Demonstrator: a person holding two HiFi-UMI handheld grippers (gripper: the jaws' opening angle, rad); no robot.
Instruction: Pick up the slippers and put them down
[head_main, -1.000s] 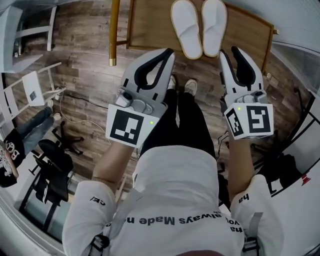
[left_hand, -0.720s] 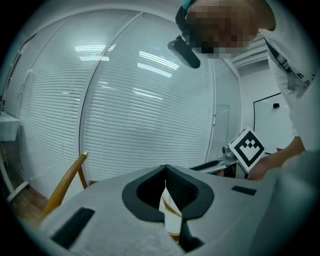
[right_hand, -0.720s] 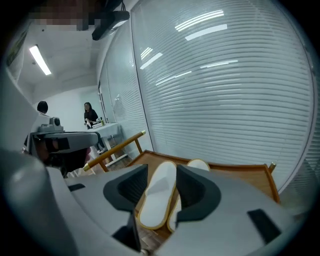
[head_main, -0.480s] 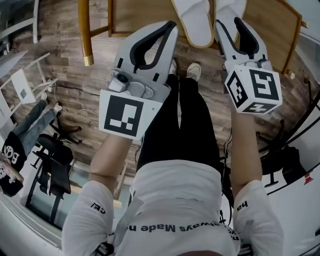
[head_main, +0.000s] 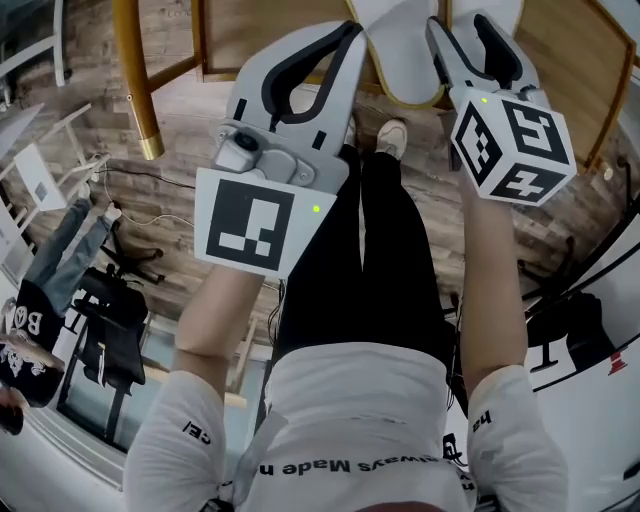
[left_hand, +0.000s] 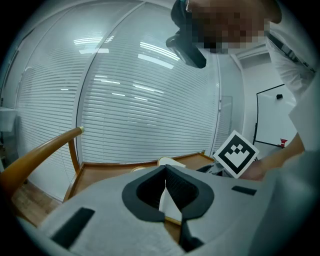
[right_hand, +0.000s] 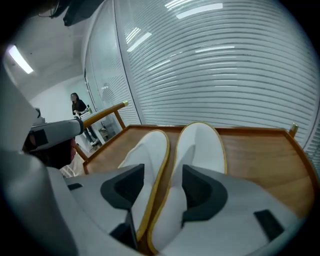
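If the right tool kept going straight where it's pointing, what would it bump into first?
Most likely the white slippers on the wooden platform: looking along the right tool, both lie straight ahead, framed by its opening jaws. The pads touch nothing yet; the distance is unclear.

Beneath me a dark wood-plank floor (head_main: 90, 110) runs under a low wooden table (right_hand: 260, 155) with a raised rim, white slatted blinds (left_hand: 140, 115) curve behind it, and a black office chair (head_main: 105, 330) stands at my left.
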